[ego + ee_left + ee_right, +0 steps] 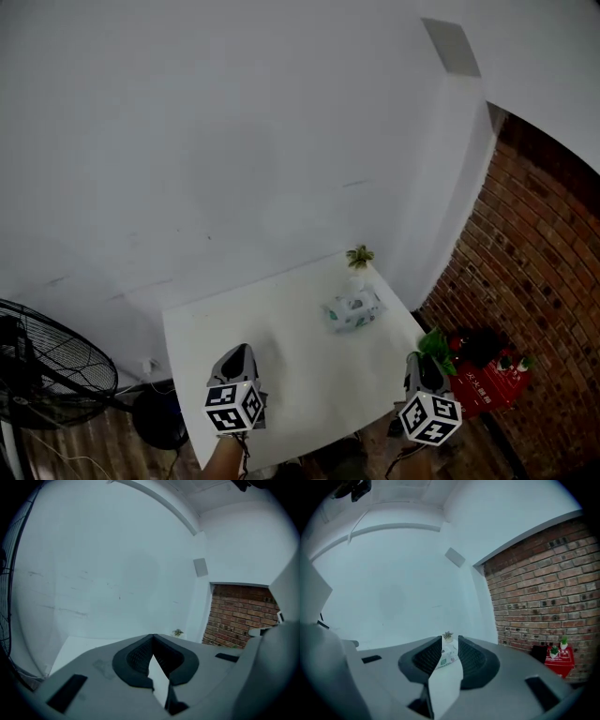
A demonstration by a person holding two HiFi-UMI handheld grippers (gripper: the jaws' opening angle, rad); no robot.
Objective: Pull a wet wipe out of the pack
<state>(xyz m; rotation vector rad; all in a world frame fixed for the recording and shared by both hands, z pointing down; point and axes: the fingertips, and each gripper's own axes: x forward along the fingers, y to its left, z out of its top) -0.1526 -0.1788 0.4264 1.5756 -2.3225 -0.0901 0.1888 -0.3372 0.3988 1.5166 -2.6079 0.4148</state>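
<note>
Table (pixel 281 347): white top, seen from above in the lower middle of the head view, set against a pale wall.
Wipe pack (pixel 353 312): lies on the table toward its far right corner, well apart from both grippers; nothing touches it.
Potted plant (pixel 358 255): small, at the table's far edge, just behind the wipe pack.
Left gripper (pixel 239 352): lower left of centre in the head view, over the near part of the table. Its own view shows the jaws clenched, tips meeting, nothing between them.
Right gripper (pixel 418 360): lower right, at the table's near right edge. Jaws released, with a clear gap; the wipe pack and plant show through that gap, far off.
Fan (pixel 37 367): black wire cage, lower left of the head view, beside the table.
Brick wall (pixel 544 272): right side of the frame.
Red crate (pixel 487 380): at the foot of the brick wall, with small green plants on and beside it.
</note>
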